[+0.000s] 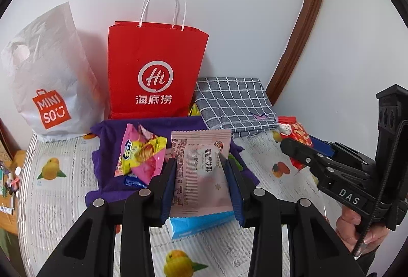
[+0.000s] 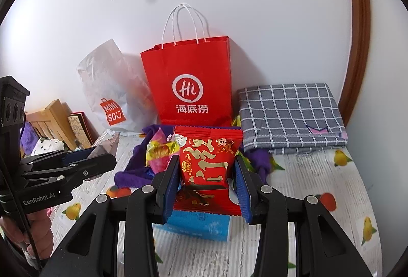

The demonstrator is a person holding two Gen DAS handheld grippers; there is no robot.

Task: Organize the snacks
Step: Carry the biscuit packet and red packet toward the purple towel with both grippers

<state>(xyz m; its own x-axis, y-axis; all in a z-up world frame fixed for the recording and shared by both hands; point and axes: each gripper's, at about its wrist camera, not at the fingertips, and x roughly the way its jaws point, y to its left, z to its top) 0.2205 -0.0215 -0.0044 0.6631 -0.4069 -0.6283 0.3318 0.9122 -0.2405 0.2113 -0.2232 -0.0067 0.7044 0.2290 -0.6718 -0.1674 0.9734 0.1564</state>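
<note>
My left gripper (image 1: 201,162) is shut on a pale pink snack packet (image 1: 204,172), held upright above the table. My right gripper (image 2: 206,161) is shut on a red snack packet with gold characters (image 2: 209,165). In the left wrist view the right gripper (image 1: 293,147) shows at the right with that red packet (image 1: 297,134). In the right wrist view the left gripper (image 2: 99,154) shows at the left, edge-on. More snacks (image 1: 141,157) in pink and yellow wrappers lie on a purple cloth (image 1: 112,139). A blue box (image 1: 199,223) sits under my left jaws.
A red paper bag with white handles (image 1: 155,73) stands open against the wall, a white plastic bag (image 1: 48,78) to its left and a folded grey checked cloth (image 1: 234,103) to its right. The table (image 1: 63,200) has a fruit-print cover. A wooden rack (image 2: 53,119) is far left.
</note>
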